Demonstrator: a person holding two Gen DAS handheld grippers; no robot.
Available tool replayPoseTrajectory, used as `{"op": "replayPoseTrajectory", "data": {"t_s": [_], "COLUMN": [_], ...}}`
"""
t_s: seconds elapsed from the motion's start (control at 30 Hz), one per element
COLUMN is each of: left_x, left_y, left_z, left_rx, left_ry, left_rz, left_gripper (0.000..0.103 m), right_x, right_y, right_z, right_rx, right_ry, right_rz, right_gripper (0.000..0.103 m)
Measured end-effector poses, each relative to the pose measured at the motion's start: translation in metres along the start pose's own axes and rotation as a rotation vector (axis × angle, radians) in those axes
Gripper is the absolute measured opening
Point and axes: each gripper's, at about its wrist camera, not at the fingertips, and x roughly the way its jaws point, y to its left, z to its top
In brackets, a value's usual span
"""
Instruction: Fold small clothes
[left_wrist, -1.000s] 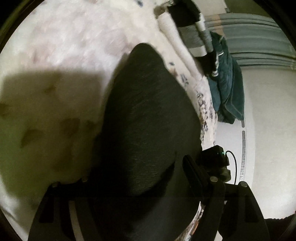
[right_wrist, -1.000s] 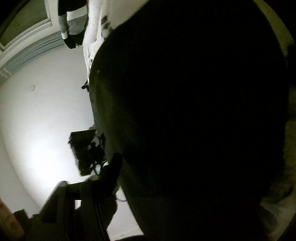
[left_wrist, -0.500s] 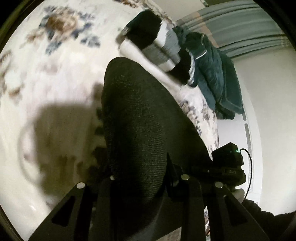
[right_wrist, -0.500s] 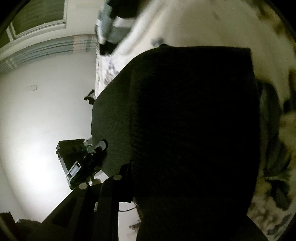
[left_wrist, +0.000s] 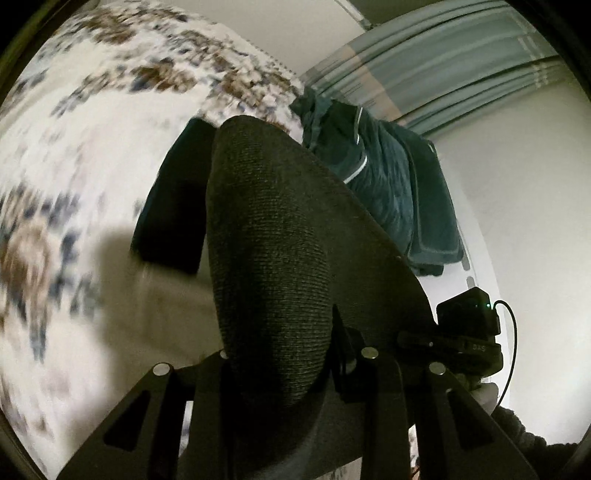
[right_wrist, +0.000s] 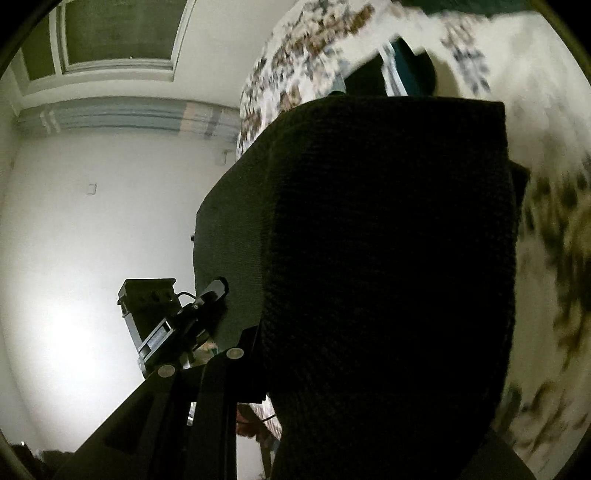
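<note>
- Your left tongs (left_wrist: 280, 373) stand narrow, clamped on one edge of the black knit (left_wrist: 269, 258); the cloth bunches thick between the fingers and spills over them.
- Your right tongs (right_wrist: 332, 369) are also narrow and grip the other edge of the same knit (right_wrist: 388, 258); only the left finger (right_wrist: 207, 398) shows, the other is hidden behind the cloth.
- The knit hangs stretched between both tongs, raised above the bed (left_wrist: 92, 147) and not lying on it.
- It is a dark, coarse ribbed weave, rounded at the top in the left view and nearly square in the right view.
- The bed cover is pale with brown and blue flower patches, blurred in both views.
- A dark teal garment (left_wrist: 388, 184) with thin white piping lies crumpled at the bed's far edge, near the knit.
- Another dark folded piece (left_wrist: 173, 199) lies on the bed just behind the knit; you cannot tell its fabric.
- No containers show.
</note>
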Motion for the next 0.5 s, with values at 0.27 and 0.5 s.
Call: {"op": "replayPoseTrajectory", "data": {"t_s": [0.27, 0.5], "left_x": [0.070, 0.113], "left_y": [0.033, 0.075], "left_z": [0.098, 0.131], "left_rx": [0.036, 0.028], "left_ry": [0.034, 0.076], "left_rz": [0.034, 0.093], "left_gripper": [0.025, 0.026], "right_x": [0.044, 0.096], "right_y": [-0.007, -0.019], "right_z": [0.123, 0.182], "right_rx": [-0.010, -0.006], "right_ry": [-0.007, 0.013], "right_rz": [-0.066, -0.121], "right_gripper": [0.021, 0.021]}}
